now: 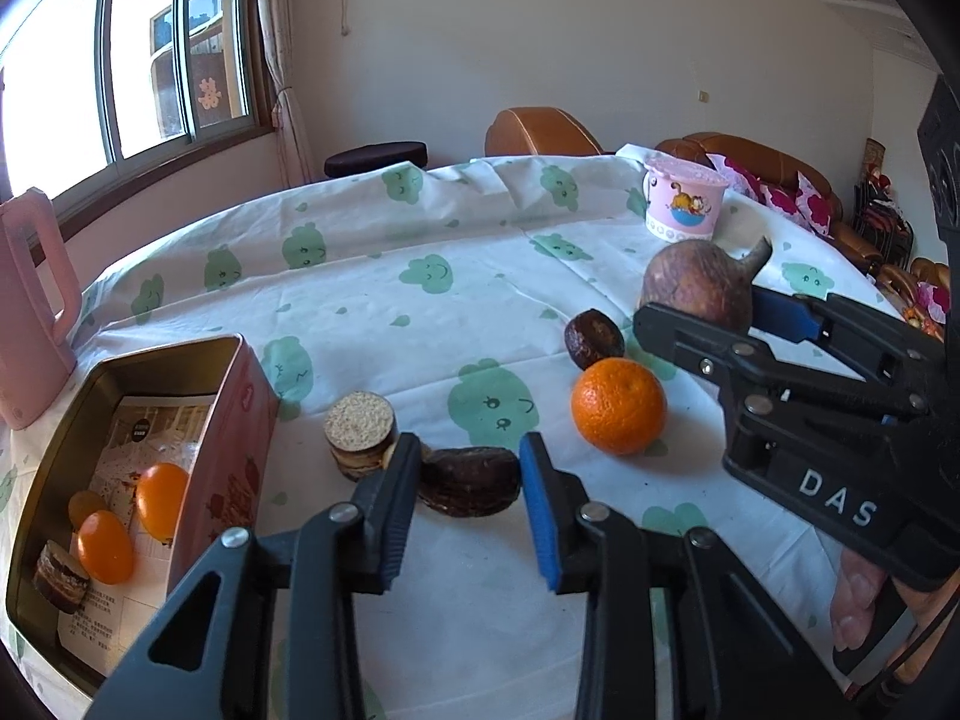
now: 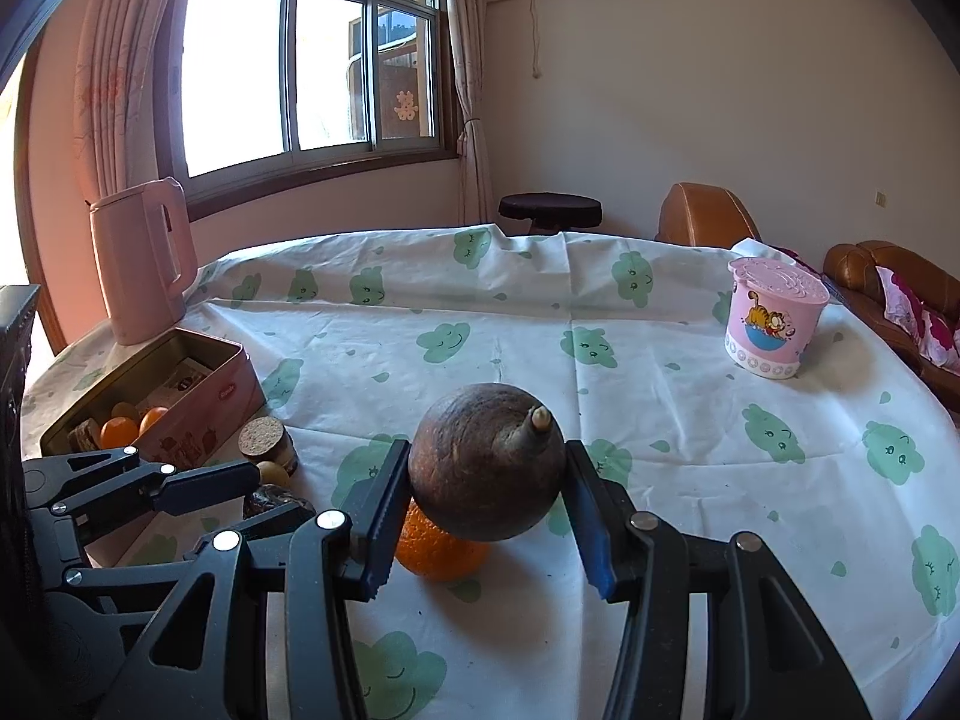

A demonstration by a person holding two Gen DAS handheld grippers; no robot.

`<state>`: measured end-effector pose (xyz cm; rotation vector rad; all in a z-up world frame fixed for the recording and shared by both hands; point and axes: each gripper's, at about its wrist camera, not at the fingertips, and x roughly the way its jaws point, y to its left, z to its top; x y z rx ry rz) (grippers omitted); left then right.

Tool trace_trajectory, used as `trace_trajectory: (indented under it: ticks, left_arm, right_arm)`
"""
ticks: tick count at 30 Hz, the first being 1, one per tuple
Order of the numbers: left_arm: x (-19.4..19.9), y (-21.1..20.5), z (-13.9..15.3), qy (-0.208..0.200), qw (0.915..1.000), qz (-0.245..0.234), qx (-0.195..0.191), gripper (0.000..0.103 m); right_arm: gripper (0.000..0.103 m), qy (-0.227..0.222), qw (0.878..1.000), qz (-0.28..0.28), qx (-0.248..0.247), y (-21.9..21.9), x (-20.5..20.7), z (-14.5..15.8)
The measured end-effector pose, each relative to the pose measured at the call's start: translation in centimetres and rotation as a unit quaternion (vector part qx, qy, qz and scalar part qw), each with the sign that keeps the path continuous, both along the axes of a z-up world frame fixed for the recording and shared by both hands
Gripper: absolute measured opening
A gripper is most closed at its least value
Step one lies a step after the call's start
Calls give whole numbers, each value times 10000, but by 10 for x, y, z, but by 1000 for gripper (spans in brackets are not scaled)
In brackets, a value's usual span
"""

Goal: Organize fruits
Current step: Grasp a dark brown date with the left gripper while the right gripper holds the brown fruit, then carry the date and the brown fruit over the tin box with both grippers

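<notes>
You're holding the big brown round fruit [image 2: 489, 471] up off the tablecloth [image 2: 660, 420] in your right gripper [image 2: 486, 516], pinching it tight, while your left gripper [image 1: 471, 480] is sitting narrowly around the dark wrinkled fruit [image 1: 471, 480] beside the pink tin [image 1: 228, 450] near the table's left edge.

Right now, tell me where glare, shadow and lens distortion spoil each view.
Left wrist view: the window is blown out white; the tin box keeps its contents in shade; the table edge bows in a curve. Right wrist view: the window glares again, the left gripper sits in dark shadow, and black vignette fills the corners.
</notes>
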<state>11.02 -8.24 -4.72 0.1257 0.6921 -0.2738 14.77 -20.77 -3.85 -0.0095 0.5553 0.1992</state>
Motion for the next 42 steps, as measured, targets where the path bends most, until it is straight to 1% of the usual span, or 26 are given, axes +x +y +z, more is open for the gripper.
trace_trajectory:
  ticks: [4, 9, 18, 42]
  left_arm:
    - [-2, 8, 4, -123, 9997, 136, -132, 35]
    - [-6, 13, 7, -276, 9991, 215, -247, 35]
    - [-12, 17, 12, -534, 9976, 314, -293, 35]
    - [-27, 25, 21, -1014, 9925, 538, -413, 35]
  right_arm:
    - [51, -116, 9998, 111, 117, -2, -4, 2]
    - [51, -139, 9995, 205, 212, -2, -5, 3]
    - [51, -322, 9986, 338, 240, -1, -12, 6]
    - [52, -814, 9956, 388, 252, -1, -29, 13]
